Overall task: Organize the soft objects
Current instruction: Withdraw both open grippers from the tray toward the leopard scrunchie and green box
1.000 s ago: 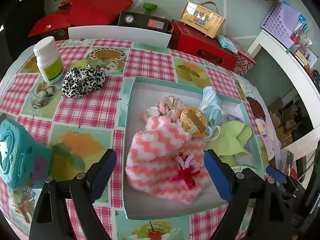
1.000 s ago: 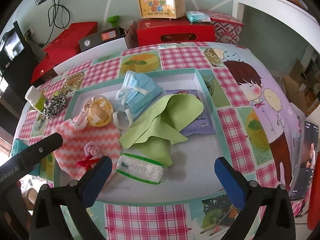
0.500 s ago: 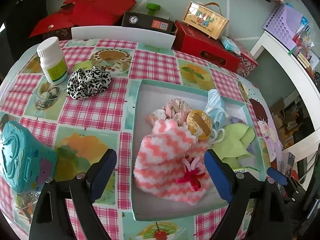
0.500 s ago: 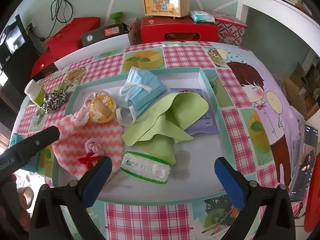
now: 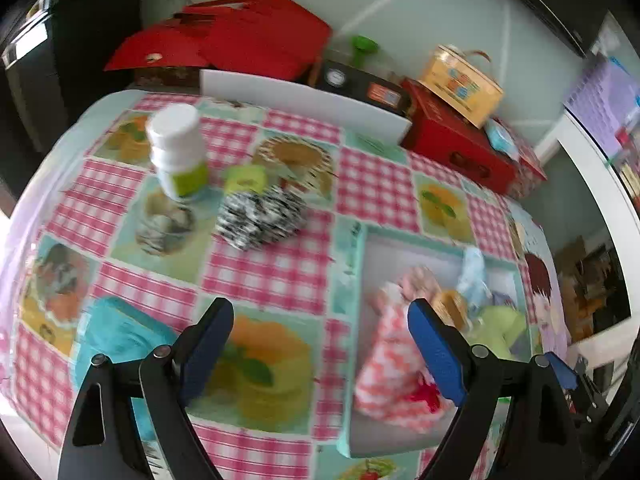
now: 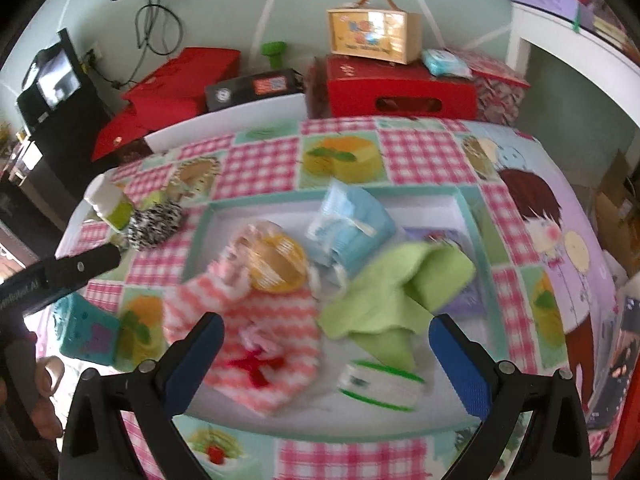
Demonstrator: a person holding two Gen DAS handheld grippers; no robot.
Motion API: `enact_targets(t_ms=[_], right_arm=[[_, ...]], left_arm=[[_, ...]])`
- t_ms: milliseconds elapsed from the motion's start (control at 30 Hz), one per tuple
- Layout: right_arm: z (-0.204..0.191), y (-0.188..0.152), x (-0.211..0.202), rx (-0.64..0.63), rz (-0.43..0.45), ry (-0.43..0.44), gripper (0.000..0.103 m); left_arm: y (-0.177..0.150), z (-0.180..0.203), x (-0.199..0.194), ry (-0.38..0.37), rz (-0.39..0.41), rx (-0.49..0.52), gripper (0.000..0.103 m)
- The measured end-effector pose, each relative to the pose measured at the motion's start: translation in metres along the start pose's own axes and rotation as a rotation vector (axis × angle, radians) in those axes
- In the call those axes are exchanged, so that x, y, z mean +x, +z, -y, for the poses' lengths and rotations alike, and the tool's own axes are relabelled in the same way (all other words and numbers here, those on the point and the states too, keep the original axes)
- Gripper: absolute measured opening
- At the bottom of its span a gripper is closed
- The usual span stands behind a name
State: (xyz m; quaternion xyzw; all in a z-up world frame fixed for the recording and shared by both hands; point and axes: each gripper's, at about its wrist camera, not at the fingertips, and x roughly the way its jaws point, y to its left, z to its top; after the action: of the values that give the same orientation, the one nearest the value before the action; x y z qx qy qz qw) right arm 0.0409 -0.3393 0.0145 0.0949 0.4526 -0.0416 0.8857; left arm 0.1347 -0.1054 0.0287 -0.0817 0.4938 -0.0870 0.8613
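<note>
A shallow teal-rimmed tray on the checked tablecloth holds a pink-and-white zigzag pouch, a yellow round packet, a blue face mask, a green cloth and a green-edged wipes pack. A black-and-white spotted scrunchie lies outside the tray, beside a white bottle. My left gripper is open and empty above the cloth left of the tray. My right gripper is open and empty above the tray's near side.
A teal box sits at the table's near left corner. Red boxes, a black case and a yellow carry box stand behind the table. A white shelf is at the right.
My left gripper has swung left, off the tray and toward the scrunchie. My right gripper has drifted slightly left. Both views are motion-blurred. Nothing was picked up.
</note>
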Motion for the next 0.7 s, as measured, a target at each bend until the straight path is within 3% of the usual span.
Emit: enact_targets(t_ms=[200, 400, 700], right_arm=[[-0.025, 0.018, 0.006, -0.033, 0.012, 0.03, 0.103], [-0.048, 0.03, 0.019, -0.078, 0.0, 0.059, 0.103], [-0.071, 0.056, 0.043, -0.101, -0.018, 0.085, 0.103]], left_arm=[[0.023, -0.029, -0.006, 0.049, 0.022, -0.062, 0.089], [0.034, -0.055, 0.009, 0.098, -0.016, -0.117, 0.089], [0.052, -0.067, 0.022, 0.121, -0.029, -0.161, 0.089]])
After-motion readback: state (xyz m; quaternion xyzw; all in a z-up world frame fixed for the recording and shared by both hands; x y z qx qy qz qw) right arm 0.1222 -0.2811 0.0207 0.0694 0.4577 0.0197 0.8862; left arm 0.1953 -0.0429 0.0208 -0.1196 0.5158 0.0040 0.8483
